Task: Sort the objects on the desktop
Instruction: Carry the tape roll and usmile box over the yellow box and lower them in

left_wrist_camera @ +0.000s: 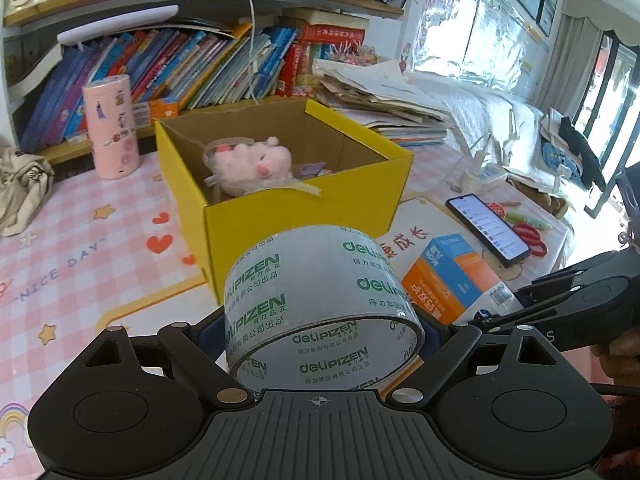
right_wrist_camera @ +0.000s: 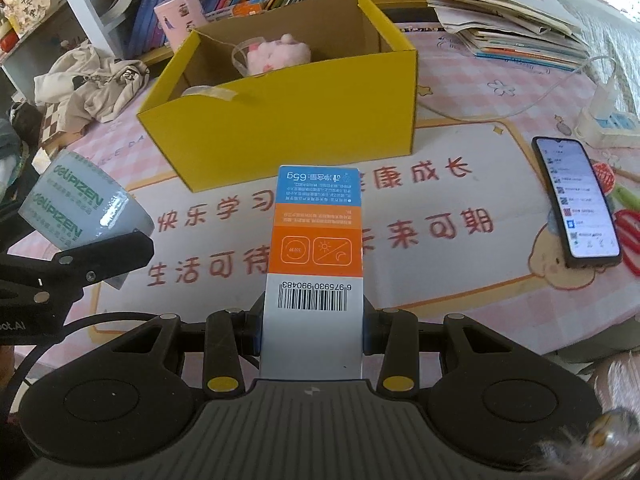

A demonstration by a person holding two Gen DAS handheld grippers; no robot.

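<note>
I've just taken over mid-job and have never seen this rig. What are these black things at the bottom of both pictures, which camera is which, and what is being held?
There is no robot arm here: a person holds a two-finger gripper in each hand, and each carries a fisheye camera looking along its fingers. The black parts are the grippers themselves. The left wrist view shows the left gripper shut on a roll of tape. The right wrist view shows the right gripper shut on a blue and orange carton. Ahead of both, on the pink checked desk mat, stands an open yellow box with a pink plush toy inside. A phone lies to the right.
</note>
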